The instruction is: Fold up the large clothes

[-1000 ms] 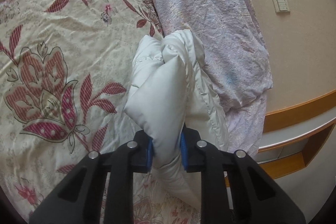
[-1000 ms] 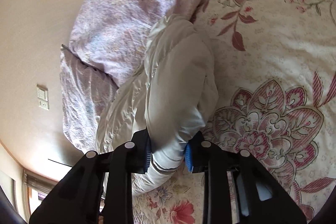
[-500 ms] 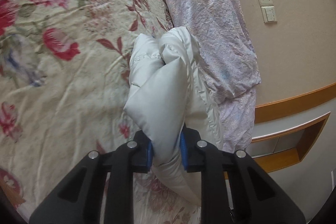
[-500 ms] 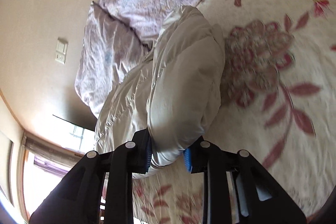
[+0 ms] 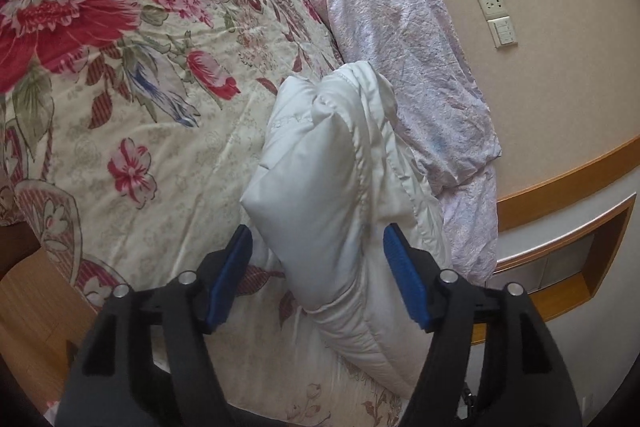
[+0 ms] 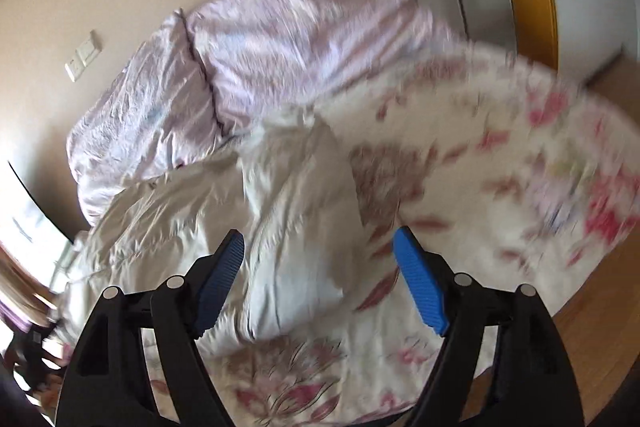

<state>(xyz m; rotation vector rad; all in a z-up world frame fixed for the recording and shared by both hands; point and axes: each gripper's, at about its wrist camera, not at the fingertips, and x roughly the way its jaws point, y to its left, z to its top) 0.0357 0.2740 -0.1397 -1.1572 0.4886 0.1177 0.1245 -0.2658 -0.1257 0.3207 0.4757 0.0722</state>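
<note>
Left wrist view: your left gripper (image 5: 316,275) has its jaws spread wide, and the folded white puffer jacket (image 5: 332,195) bulges up between them, lying on the floral bedspread (image 5: 132,107). Past the right jaw, a crumpled lilac quilt (image 5: 404,67) presses against the jacket's far side. Beyond it you have the wall socket (image 5: 491,4) and a wooden headboard ledge (image 5: 560,183).

Right wrist view, blurred: your right gripper (image 6: 320,283) is likewise wide apart. The jacket (image 6: 280,219) sits between the jaws and spills past the left one; the lilac quilt (image 6: 260,47) lies ahead, and the bedspread (image 6: 500,167) runs off past the right jaw.
</note>
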